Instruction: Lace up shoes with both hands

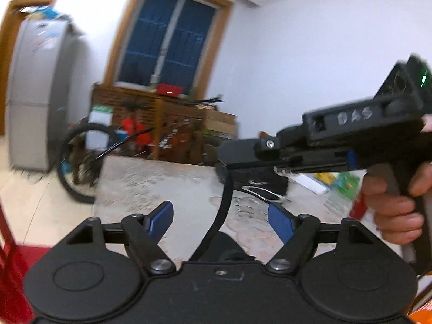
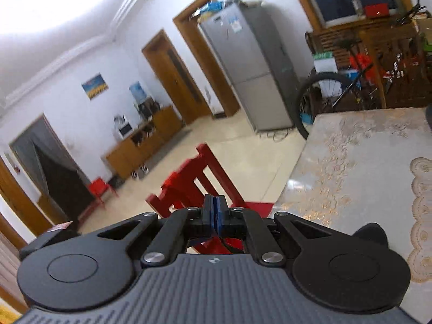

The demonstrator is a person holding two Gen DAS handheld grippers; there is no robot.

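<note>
The left gripper (image 1: 220, 222) stood wide open above the table (image 1: 162, 178), and its two blue pads (image 1: 162, 220) were well apart with nothing between them that they pressed. A black lace (image 1: 225, 208) ran up through this gap, from the low middle of the left wrist view to the right gripper (image 1: 229, 156). The right gripper came in from the right side, held by a hand (image 1: 391, 202) on its handle, and its tip seemed closed on the upper end of the lace. In the right wrist view the blue pads (image 2: 217, 213) of the right gripper were pressed together, and a thin dark strand showed just under them, but I could not tell clearly if it was the lace. The shoe (image 1: 232, 248) was only a dark shape just behind the body of the left gripper, mostly hidden. A red chair (image 2: 199, 183) stood beside the table, and a grey fridge (image 2: 251, 67) and a bicycle wheel (image 2: 316, 100) were further back.
</note>
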